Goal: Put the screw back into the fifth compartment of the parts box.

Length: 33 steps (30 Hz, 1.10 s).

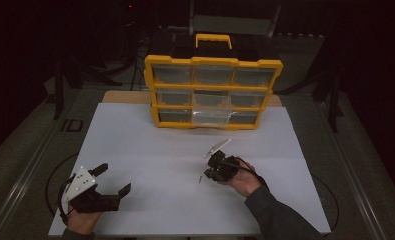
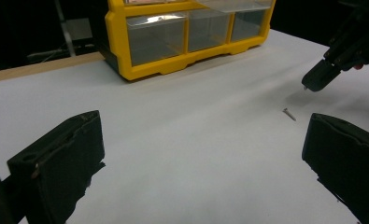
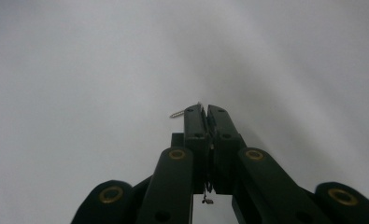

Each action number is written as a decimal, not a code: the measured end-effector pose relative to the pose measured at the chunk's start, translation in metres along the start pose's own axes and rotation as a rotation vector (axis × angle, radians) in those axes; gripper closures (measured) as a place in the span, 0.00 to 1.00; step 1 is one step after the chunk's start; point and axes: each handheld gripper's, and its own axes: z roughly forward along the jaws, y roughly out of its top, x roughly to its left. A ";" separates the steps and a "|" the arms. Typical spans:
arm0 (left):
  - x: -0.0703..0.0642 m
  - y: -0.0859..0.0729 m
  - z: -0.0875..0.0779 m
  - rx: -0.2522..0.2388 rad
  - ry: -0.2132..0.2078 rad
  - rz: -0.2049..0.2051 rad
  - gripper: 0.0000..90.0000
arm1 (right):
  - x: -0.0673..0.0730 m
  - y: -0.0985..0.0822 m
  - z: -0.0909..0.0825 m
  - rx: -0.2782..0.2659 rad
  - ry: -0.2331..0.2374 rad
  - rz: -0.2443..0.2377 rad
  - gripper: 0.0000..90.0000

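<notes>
Toward the front edge of the counter [image 1: 150, 150], right of centre, the screw [image 1: 200, 178] lies flat, just beside the right tool [image 1: 207, 172] on its left, its long axis roughly front to back; that tool's jaws are together, nothing seen between them. Well apart by the front-left corner, the left tool [image 1: 116, 179] stands open and empty

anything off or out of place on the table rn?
One thing: a small screw lies loose on the white table, below the shut tips of the right gripper, not in a bin. On the yellow organizer, one clear drawer in the middle column sticks out past the others.
</notes>
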 end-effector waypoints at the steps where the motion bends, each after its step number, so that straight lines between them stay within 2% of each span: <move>1: 0.000 0.000 0.000 0.000 0.000 0.001 0.00 | 0.000 0.003 -0.003 -0.005 0.000 0.001 0.97; 21: 0.000 0.000 0.000 0.000 0.001 0.000 0.00 | -0.009 0.023 -0.028 -0.040 -0.005 0.022 0.97; 33: 0.000 0.000 0.000 0.000 0.002 0.000 0.00 | -0.014 0.033 -0.037 -0.061 -0.001 0.039 0.97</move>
